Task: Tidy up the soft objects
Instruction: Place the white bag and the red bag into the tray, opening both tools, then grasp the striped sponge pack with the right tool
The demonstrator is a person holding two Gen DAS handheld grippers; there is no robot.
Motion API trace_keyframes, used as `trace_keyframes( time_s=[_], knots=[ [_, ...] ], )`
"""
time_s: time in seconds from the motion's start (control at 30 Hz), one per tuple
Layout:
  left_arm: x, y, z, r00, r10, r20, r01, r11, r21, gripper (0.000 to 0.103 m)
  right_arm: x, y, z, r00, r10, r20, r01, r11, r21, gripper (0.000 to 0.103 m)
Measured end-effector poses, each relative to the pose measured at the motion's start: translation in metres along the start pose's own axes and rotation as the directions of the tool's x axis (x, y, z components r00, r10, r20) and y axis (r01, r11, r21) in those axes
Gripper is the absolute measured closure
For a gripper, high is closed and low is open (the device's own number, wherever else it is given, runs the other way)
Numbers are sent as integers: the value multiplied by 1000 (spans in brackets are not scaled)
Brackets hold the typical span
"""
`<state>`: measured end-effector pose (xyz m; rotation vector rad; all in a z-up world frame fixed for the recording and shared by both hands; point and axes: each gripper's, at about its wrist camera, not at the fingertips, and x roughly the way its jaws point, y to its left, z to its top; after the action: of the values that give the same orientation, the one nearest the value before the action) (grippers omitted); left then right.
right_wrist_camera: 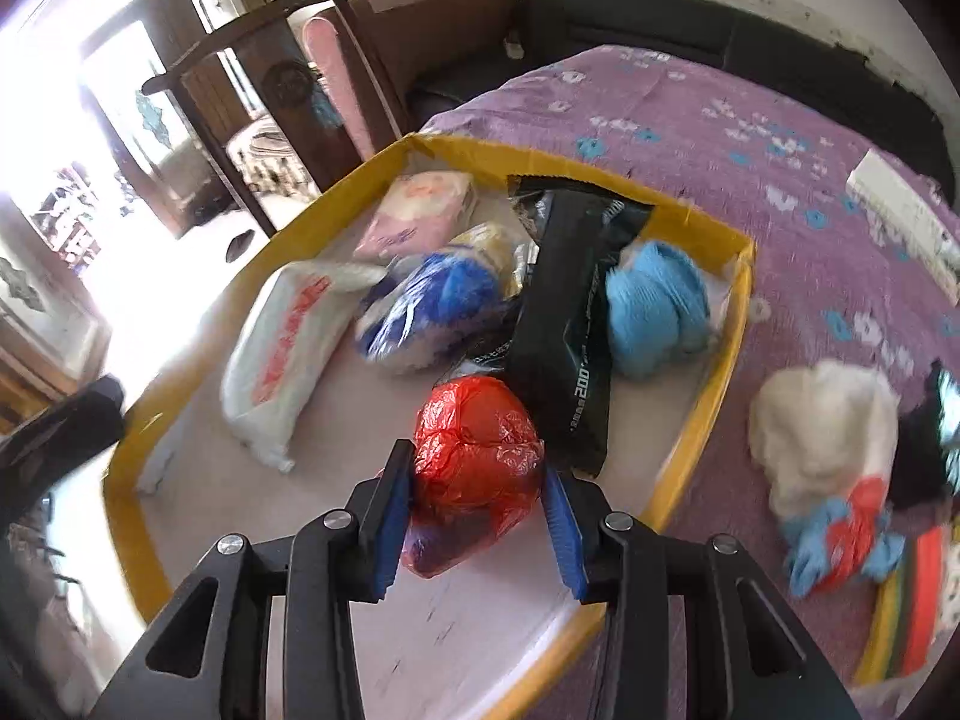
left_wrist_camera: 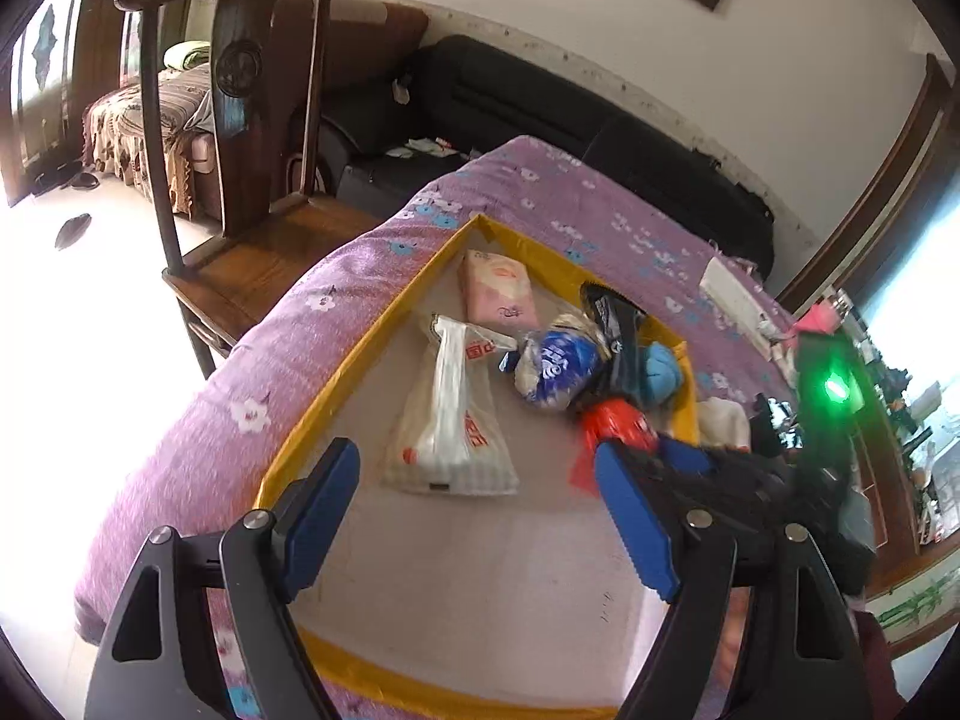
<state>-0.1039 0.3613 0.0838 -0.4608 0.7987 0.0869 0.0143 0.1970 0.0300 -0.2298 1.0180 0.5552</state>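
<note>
A: Two grippers show, one in each view. The left gripper (left_wrist_camera: 474, 516) stands wide with nothing between its blue pads, low in the left wrist frame, above the bare floor of the yellow-rimmed tray (left_wrist_camera: 360, 354).

B: And the right gripper (right_wrist_camera: 477, 531)?

A: Its pads press on both sides of a red plastic bag (right_wrist_camera: 477, 456), at the lower middle of the right wrist frame, over the tray's floor.

B: What else lies in the tray?

A: A white packet with red print (left_wrist_camera: 450, 420) sits at the centre of the left wrist frame, a pink tissue pack (left_wrist_camera: 498, 291) above it near the far corner. To the right come a blue and white bag (left_wrist_camera: 555, 369), a black pouch (right_wrist_camera: 570, 324) leaning across it, and a light blue cloth (right_wrist_camera: 657, 306) against the tray's right wall.

B: Anything outside?

A: On the purple flowered cover (right_wrist_camera: 750, 138), at the right of the right wrist frame, a white fluffy bundle (right_wrist_camera: 822, 426) lies beside a blurred blue and red bundle (right_wrist_camera: 840, 540).
</note>
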Motion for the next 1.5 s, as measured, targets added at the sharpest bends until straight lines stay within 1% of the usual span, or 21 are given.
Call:
trace_keyframes(
  time_s=[0.07, 0.1, 0.13, 0.2, 0.27, 0.3, 0.4, 0.53, 0.6, 0.67, 0.73, 0.8, 0.87, 1.03, 1.13, 1.17, 1.23, 1.3, 1.37, 1.43, 1.5],
  knots=[
    [-6, 0, -5, 1000, -24, 8, 24, 999, -27, 23, 2, -4, 5, 1000, 1, 9, -1, 1000, 17, 53],
    [-9, 1, -8, 999, -39, 11, 39, 998, -43, 23, 0, -7, 6, 1000, 23, 13, -23, 999, 35, 51],
    [-11, 0, -11, 999, -45, 15, 46, 998, -52, 22, -8, -12, 4, 998, 60, 36, -62, 996, 63, 49],
    [-19, 1, -18, 998, -46, 35, 48, 996, -74, 19, -26, -19, 1, 992, 90, 86, -97, 991, 87, 42],
    [-23, 2, -21, 998, -31, 49, 34, 996, -79, 19, -52, -27, -8, 984, 88, 155, -103, 990, 92, 26],
    [-25, 0, -23, 998, -20, 51, 24, 997, -72, 19, -63, -32, -14, 980, 83, 183, -101, 991, 92, 24],
    [-27, -6, -28, 999, -15, 47, 18, 999, -51, 19, -101, -55, -42, 969, 42, 245, -66, 994, 91, 23],
    [-25, -25, -37, 999, -33, 24, 33, 999, -5, 19, -148, -114, -87, 956, -81, 282, 31, 984, 177, 22],
    [-23, -40, -43, 999, -46, 17, 46, 999, 25, 19, -168, -148, -104, 952, -131, 275, 63, 968, 243, 21],
    [-20, -61, -50, 997, -78, 9, 77, 994, 74, 19, -189, -189, -124, 947, -191, 258, 96, 936, 340, 21],
    [-15, -86, -58, 993, -116, -6, 115, 985, 127, 19, -202, -220, -139, 946, -201, 253, 78, 903, 424, 21],
    [-10, -105, -65, 990, -137, -28, 140, 977, 163, 19, -208, -237, -147, 950, -180, 256, 41, 883, 467, 21],
    [-4, -126, -73, 986, -155, -58, 163, 966, 202, 19, -208, -243, -149, 954, -155, 257, 16, 882, 471, 21],
    [1, -152, -89, 984, -149, -100, 170, 949, 264, 19, -184, -228, -129, 961, -33, 275, -84, 912, 402, 21],
    [-1, -157, -93, 985, -138, -107, 162, 949, 271, 19, -163, -213, -105, 967, 5, 255, -95, 935, 342, 21],
    [-2, -158, -95, 985, -135, -107, 159, 949, 271, 19, -154, -210, -98, 971, -4, 238, -77, 941, 330, 22],
    [-3, -158, -96, 986, -130, -105, 154, 951, 269, 19, -134, -207, -85, 980, -31, 195, -32, 948, 316, 25],
    [-4, -156, -96, 986, -127, -105, 151, 952, 267, 19, -116, -207, -80, 988, -54, 141, 7, 950, 312, 35],
    [-1, -154, -96, 986, -126, -111, 151, 954, 258, 19, -98, -206, -82, 996, -42, 78, 17, 955, 296, 65],
    [4, -151, -96, 984, -129, -123, 156, 956, 247, 19, -87, -206, -91, 999, 9, 33, -19, 956, 293, 76],
    [10, -150, -98, 981, -136, -137, 166, 956, 242, 19, -89, -203, -101, 996, 79, 37, -86, 952, 294, 76]
  ],
)
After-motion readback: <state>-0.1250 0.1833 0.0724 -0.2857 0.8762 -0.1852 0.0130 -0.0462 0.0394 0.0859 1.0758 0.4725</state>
